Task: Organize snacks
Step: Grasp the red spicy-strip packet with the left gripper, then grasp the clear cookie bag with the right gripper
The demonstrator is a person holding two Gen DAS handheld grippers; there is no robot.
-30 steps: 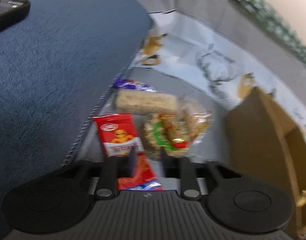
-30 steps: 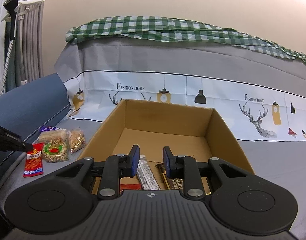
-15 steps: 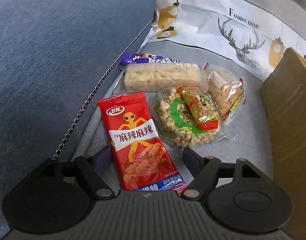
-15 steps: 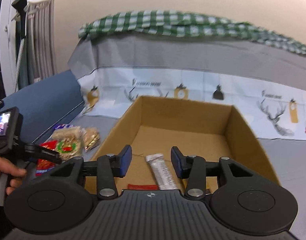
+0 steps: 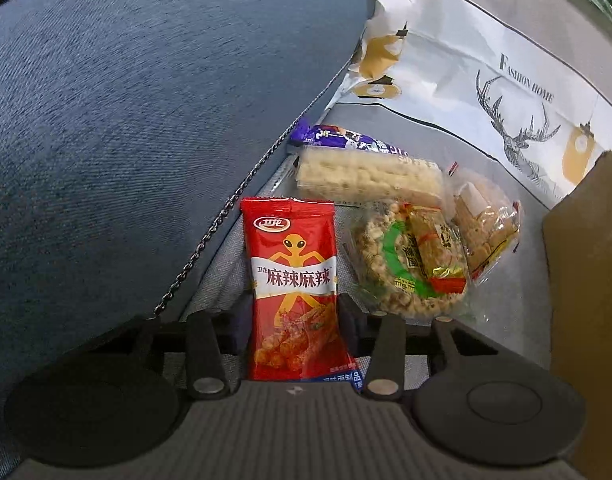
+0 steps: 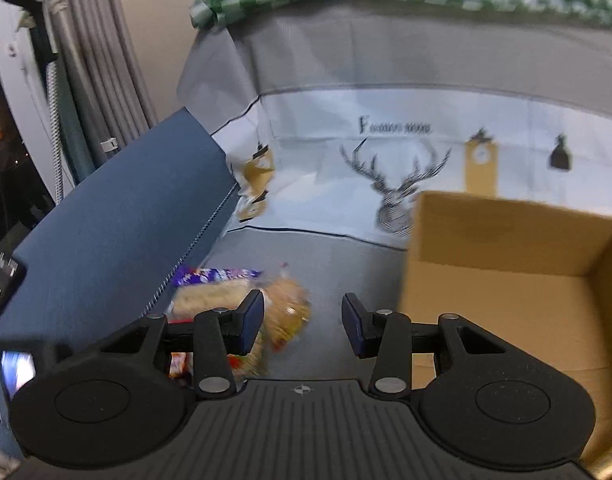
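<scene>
Item 1: red snack packet [image 5: 294, 292], flat on the grey sofa seat [image 5: 501, 336], just beside the blue cushion [image 5: 126, 128]. Its lower part lay between the jaws of the left hand-held gripper [image 5: 294, 320], which had just been closing; the fingers stood against the packet's 2 long edges, though firm pressure could not be confirmed.

Item 2: round puffed-grain cake [image 5: 405, 264], touching the red packet's right edge, with a small gold-and-red sachet [image 5: 437, 256] on top.

Item 3: pale wafer bar [image 5: 365, 178] and purple-wrapped bar [image 5: 337, 140], behind the cake.

Item 4: clear bag of biscuits [image 5: 485, 224], right of the cake.

Item 5: cardboard box [image 6: 505, 280], open-topped, near the pile on its right side; presumed destination.

Item 6: right hand-held gripper [image 6: 302, 320], jaws spread with nothing between them, over the seat between pile and box.

Risks: a thin, slick packet could buckle or slip from an edge-on pinch. A lift might drag the neighbouring cake. With both tools near 1 pile, they could collide.
</scene>
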